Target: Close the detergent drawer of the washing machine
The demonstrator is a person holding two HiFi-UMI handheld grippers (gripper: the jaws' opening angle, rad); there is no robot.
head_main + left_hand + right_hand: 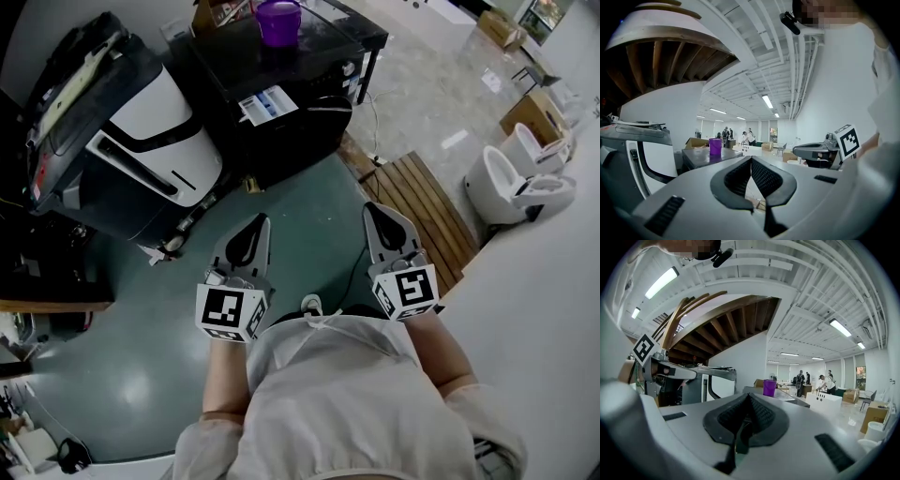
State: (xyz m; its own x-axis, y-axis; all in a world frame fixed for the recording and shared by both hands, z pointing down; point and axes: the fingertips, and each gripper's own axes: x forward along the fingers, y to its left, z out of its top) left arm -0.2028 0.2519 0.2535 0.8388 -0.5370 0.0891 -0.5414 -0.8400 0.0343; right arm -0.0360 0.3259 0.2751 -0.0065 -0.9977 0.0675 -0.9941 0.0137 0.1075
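The black washing machine (286, 89) stands ahead of me on the floor with a purple cup (278, 21) on its top. A white-and-blue panel (268, 103) shows at its upper front; I cannot tell whether this is the drawer. My left gripper (257, 223) and right gripper (373, 210) are held side by side near my body, well short of the machine. Both are shut and hold nothing. In the left gripper view the left gripper (751, 159) points past the cup (715, 146). In the right gripper view the right gripper (749, 395) does too, with the cup (769, 387) beyond.
A white-and-black appliance (150, 141) stands tilted at the left. A wooden slatted platform (422, 202) and white toilets (514, 183) lie to the right, cardboard boxes (534, 114) beyond. A cable (375, 131) trails on the green floor (309, 202). People stand far off (824, 383).
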